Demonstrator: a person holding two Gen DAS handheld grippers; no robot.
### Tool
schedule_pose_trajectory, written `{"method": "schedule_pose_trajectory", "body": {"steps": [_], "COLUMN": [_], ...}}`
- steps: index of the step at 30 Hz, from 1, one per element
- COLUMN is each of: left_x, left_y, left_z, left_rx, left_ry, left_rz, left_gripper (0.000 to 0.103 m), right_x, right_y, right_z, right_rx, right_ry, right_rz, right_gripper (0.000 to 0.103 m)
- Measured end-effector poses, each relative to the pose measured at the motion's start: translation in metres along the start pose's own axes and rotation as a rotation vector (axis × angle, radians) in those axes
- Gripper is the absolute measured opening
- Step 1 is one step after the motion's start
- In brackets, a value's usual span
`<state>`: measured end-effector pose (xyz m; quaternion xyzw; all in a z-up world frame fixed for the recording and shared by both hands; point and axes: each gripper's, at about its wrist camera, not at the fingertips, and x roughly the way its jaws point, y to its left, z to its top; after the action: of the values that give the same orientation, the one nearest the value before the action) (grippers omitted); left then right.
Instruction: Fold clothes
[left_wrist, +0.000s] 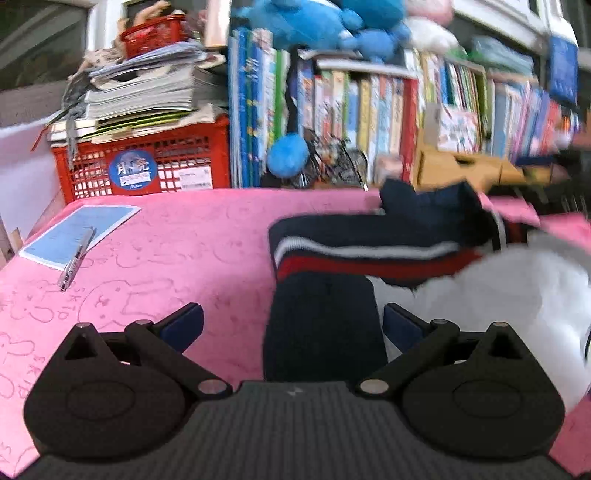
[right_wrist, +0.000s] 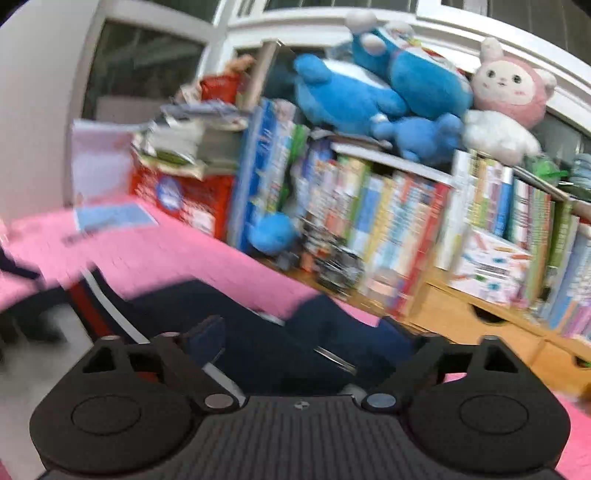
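Note:
A navy garment with white and red stripes and a white fleecy lining lies on the pink table cover. My left gripper is open, its blue-padded fingers spread either side of a navy sleeve that runs toward the camera. In the blurred right wrist view the same navy garment lies between the spread fingers of my right gripper, which is open. Whether either gripper touches the cloth cannot be told.
A blue sheet with a pen lies at the table's left. Behind stand a red crate stacked with papers, a bookshelf with blue plush toys and a wooden drawer unit.

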<state>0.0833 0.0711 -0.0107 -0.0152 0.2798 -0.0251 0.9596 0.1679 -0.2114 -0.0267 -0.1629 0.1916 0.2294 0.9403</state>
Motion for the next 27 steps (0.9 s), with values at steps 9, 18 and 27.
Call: {"method": "schedule_pose_trajectory", "body": {"steps": [9,18,27], "left_x": [0.032,-0.034,0.042], "left_y": [0.004,-0.04,-0.059], "left_z": [0.014,0.086,0.098], "left_rx": [-0.181,-0.057,0.065], "left_ry": [0.087,-0.287,-0.178], "left_rz": [-0.152,-0.198,0.163], "left_gripper": [0.042,0.042,0.061], "right_x": [-0.044,-0.145,-0.094], "right_y": [-0.037,-0.082,-0.157], "right_z": [-0.035,-0.007,-0.079], "right_rx": [0.297,0.421,0.548], "right_ry": [0.022,-0.259,0.011], "right_rz": [0.001,-0.104,-0.188], "right_gripper": [0.011,0.02,0.1]}}
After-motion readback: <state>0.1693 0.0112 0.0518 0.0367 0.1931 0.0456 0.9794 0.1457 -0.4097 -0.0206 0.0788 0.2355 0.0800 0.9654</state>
